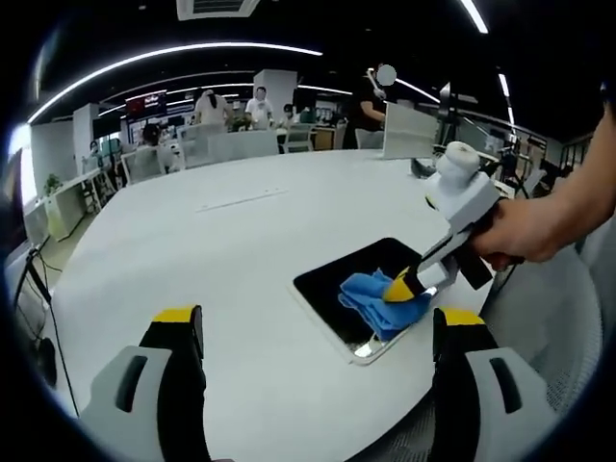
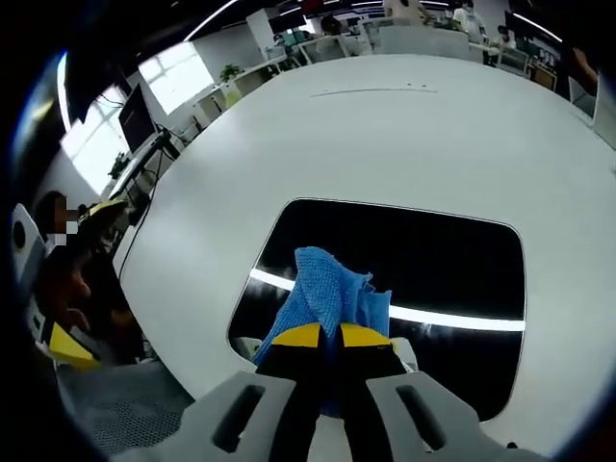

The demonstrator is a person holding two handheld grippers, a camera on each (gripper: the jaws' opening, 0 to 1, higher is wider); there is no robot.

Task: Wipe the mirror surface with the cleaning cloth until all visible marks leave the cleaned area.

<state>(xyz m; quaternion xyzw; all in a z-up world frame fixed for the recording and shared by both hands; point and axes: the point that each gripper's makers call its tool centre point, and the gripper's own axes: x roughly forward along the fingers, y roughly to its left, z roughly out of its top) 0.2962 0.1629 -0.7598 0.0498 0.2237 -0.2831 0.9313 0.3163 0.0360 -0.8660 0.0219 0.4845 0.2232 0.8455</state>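
Mirror (image 2: 414,260) flat on the white table (image 2: 385,135), near its rounded edge, dark glass reflecting a bright strip of ceiling light. Blue cleaning cloth (image 2: 327,298) bunched on the glass toward the near end, pinched between the yellow tips of the right gripper (image 2: 332,337), jaws drawn tight together on the fabric. Same scene from the left gripper view: mirror (image 1: 356,279) lying at an angle on the table (image 1: 221,260), cloth (image 1: 371,298) pressed onto it under the right gripper (image 1: 402,287), a hand (image 1: 520,231) wrapped around the grip behind it. Left gripper (image 1: 318,332) held back over bare tabletop, well apart from the mirror, jaws spread wide with nothing between them. Farther off, chairs (image 1: 231,144) along the table's far side and several people (image 1: 258,104) standing beyond in an open office under long ceiling lights.
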